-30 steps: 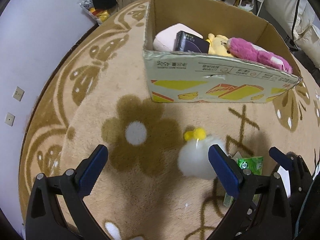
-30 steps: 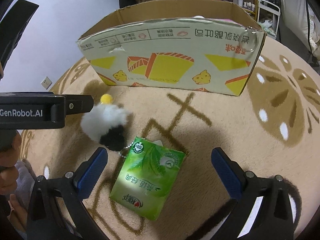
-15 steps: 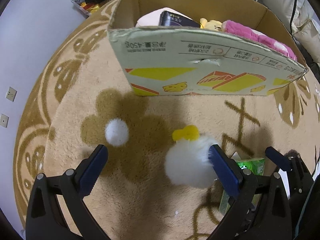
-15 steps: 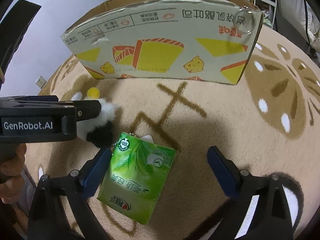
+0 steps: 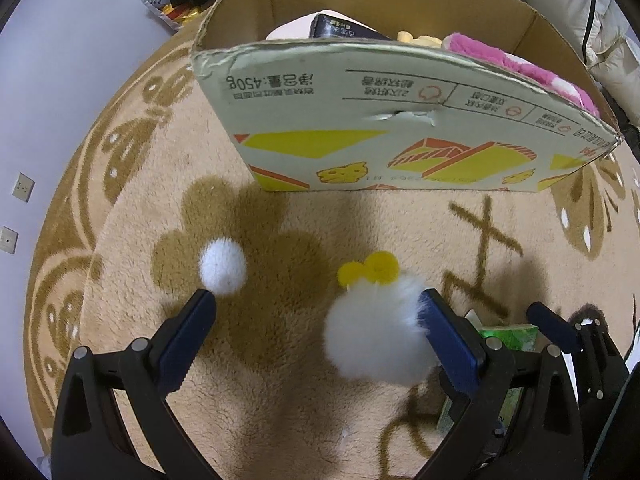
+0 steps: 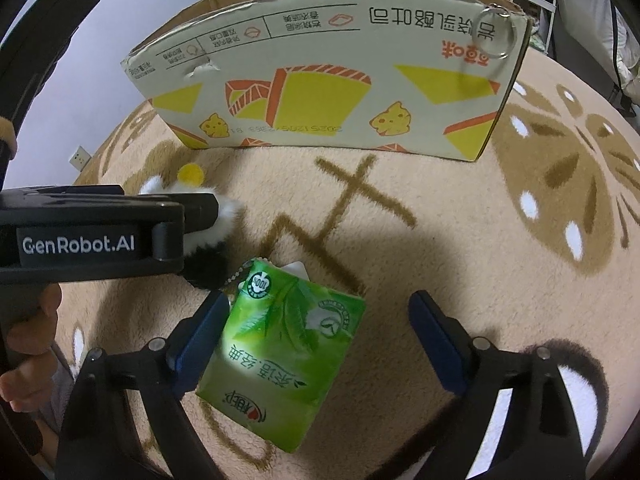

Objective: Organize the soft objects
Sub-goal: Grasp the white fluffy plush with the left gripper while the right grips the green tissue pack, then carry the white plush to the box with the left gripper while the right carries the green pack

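On the tan rug (image 5: pixel 132 200) with brown flower shapes sits a big cardboard box (image 5: pixel 400 136); it has yellow and orange drawings on its side; inside it, over the rim, show a pink plush toy (image 5: pixel 516 60), a bit of a yellow toy (image 5: pixel 420 39), a dark packet (image 5: pixel 344 32) and something white (image 5: pixel 292 30).

Close to the camera, the left gripper (image 5: pixel 316 336) has its jaws wide open; a white fluffy pom-pom toy (image 5: pixel 372 340) with two small yellow balls on top lies on the rug between them; its fluff touches the blue pad of the jaw on the right side of that view, and the other jaw is well apart from it; in the right wrist view the toy has a black part too.

Just beside the fluffy toy lies a green tissue pack (image 6: pixel 280 356), flat on the rug; the right gripper (image 6: pixel 316 344) is over it with jaws open; the left blue pad is touching or almost touching the pack's edge, I cannot tell which; the right pad is well apart from it; a little ball chain pokes out by the pack's top corner.

Both soft things are on the rug in front of the box, not in it.
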Tool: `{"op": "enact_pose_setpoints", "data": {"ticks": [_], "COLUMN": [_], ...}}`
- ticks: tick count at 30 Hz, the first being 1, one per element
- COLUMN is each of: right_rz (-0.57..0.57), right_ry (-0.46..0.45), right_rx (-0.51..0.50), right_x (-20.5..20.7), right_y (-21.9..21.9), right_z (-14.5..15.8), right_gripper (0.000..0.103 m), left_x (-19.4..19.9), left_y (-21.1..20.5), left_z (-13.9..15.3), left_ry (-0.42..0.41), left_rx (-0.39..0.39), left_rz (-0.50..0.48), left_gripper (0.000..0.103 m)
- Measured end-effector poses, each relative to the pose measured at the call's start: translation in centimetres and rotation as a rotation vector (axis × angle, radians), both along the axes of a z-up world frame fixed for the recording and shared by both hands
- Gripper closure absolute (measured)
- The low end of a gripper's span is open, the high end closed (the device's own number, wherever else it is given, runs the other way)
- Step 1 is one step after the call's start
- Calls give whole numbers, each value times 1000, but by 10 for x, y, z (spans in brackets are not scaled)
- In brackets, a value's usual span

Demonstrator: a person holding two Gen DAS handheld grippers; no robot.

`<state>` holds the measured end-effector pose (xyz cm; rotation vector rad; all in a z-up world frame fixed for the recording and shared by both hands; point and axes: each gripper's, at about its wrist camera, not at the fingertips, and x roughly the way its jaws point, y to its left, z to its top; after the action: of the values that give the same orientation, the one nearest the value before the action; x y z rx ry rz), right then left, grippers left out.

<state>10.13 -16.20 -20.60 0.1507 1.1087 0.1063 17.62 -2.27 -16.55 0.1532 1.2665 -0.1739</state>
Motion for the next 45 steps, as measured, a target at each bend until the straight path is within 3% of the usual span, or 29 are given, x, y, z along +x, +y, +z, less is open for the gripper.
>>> {"op": "enact_pose_setpoints", "data": {"ticks": [7,18,22,26,29,34,38,45], "right_rz": [-1,-5,-5,4,2,-8,-20,-39], "right_ry": [1,5,7,2,0,-15,-32,-57], "right_rx": [1,8,1,-10,-11,-13,-14,9], "right_x": [0,-3,-2,-3,-4,-5,-6,-9], "right_y": [0,-9,-9,-5,-3,-5,-10,-22], "right_z": [0,1,1,1,2,6,11,17], "right_gripper": [8,9,15,28,30,32,33,35], "left_x": [-7,-7,-8,-11,-12,-21,-25,-28], "left_y": [-6,-13,-16,-19,-24,-32,-32,-27], "left_z": [3,-1,-3,-5,-6,-2,3,11], "left_ry": [-4,24,31,31,39,54,39,13], "left_rx": [-2,-40,-59,-72,-80,-112,-113,-134], "left_rz": [-12,-14,-20,-31,-48,-66,-73,-44], "left_gripper": [4,22,33,48,65,82,92,93]}}
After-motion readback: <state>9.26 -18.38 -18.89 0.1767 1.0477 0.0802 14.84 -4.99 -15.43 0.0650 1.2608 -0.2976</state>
